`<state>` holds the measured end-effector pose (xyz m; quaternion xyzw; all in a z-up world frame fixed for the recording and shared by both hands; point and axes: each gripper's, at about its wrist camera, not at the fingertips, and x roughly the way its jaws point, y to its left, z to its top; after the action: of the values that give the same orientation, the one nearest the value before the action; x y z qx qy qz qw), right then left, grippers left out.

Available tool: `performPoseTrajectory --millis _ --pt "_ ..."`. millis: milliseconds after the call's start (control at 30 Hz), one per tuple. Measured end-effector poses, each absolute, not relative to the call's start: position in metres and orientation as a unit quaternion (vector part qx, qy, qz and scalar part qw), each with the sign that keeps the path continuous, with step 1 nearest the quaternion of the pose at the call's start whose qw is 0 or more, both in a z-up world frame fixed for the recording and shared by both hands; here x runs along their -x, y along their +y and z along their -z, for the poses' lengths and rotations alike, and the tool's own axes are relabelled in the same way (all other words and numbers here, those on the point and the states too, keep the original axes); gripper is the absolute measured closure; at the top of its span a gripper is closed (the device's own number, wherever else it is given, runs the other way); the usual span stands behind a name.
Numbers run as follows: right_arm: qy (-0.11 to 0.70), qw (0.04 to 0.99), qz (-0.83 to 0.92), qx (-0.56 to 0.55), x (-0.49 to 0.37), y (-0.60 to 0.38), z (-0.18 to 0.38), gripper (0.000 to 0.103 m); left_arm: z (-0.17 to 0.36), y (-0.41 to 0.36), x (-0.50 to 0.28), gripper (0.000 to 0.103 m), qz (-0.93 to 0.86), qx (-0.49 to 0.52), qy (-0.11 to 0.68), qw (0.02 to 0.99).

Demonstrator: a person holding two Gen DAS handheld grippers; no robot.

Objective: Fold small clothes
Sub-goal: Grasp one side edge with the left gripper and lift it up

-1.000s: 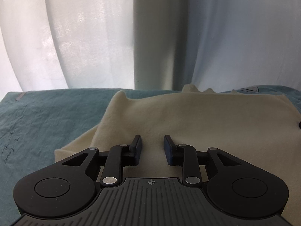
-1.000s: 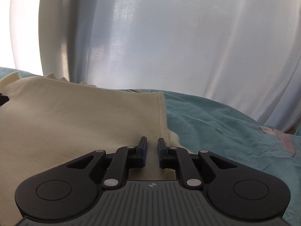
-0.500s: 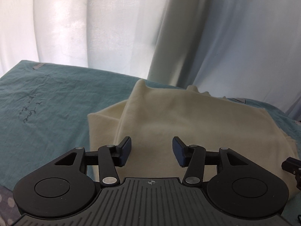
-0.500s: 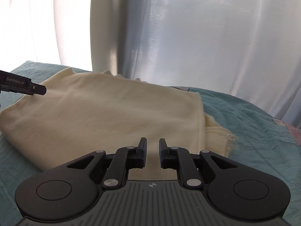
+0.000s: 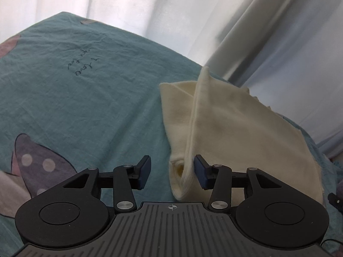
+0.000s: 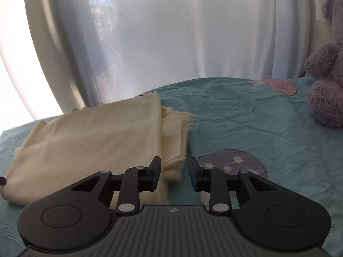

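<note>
Gaping hand-held grippers (image 5: pixel 171 171) (image 6: pixel 174 171) holding nothing

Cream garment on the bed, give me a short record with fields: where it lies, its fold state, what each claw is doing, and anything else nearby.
garment: cream garment, folded into layers, lying on the teal bedsheet
frayed edge: lower layer sticks out on the side toward the toy
left claw: open, at the garment's near left corner, holding nothing
right claw: open, at the garment's near right corner, holding nothing
nearby: purple plush toy on the sheet; white curtain behind
</note>
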<state>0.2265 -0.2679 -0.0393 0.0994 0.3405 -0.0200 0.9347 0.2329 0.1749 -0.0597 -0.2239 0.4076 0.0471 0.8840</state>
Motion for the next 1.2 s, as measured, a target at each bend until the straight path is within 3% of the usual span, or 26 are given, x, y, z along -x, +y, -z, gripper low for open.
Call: performPoseTrajectory --millis 267,533,567,633,667,800,900,1033,1100,1200 --pt "0.360 0.925 -0.046 -0.114 -0.218 -0.231 0.041 0.075 0.072 0.178 -0.254 0.055 0.003 0.280 0.457 0.844" --pt "0.378 0.913 -0.101 -0.110 -0.225 -0.204 0.044 0.074 0.082 0.188 -0.280 0.051 0.037 0.333 0.457 0.824" --pt "0.381 0.912 -0.110 -0.106 -0.226 -0.199 0.044 0.073 0.082 0.188 -0.282 0.052 0.039 0.333 0.459 0.823" --pt "0.385 0.909 -0.130 -0.096 -0.229 -0.189 0.044 0.072 0.082 0.187 -0.287 0.071 0.034 0.324 0.464 0.824" --pt "0.383 0.908 -0.148 -0.086 -0.231 -0.182 0.042 0.072 0.083 0.188 -0.290 0.074 0.031 0.321 0.468 0.823" --pt "0.357 0.915 -0.188 -0.023 -0.233 -0.152 0.036 0.072 0.081 0.190 -0.288 0.076 0.040 0.322 0.461 0.826" --pt "0.349 0.915 -0.201 0.011 -0.240 -0.131 0.036 0.072 0.083 0.191 -0.290 0.069 0.043 0.325 0.456 0.827" --pt "0.349 0.912 -0.214 0.026 -0.252 -0.111 0.039 0.071 0.083 0.193 -0.294 0.046 0.068 0.330 0.452 0.826" --pt "0.347 0.912 -0.217 0.038 -0.253 -0.101 0.042 0.058 0.084 0.194 -0.298 0.041 0.078 0.340 0.449 0.823" --pt "0.364 0.898 -0.247 0.015 -0.258 -0.094 0.049 0.050 0.087 0.198 -0.302 0.043 0.083 0.358 0.444 0.818"
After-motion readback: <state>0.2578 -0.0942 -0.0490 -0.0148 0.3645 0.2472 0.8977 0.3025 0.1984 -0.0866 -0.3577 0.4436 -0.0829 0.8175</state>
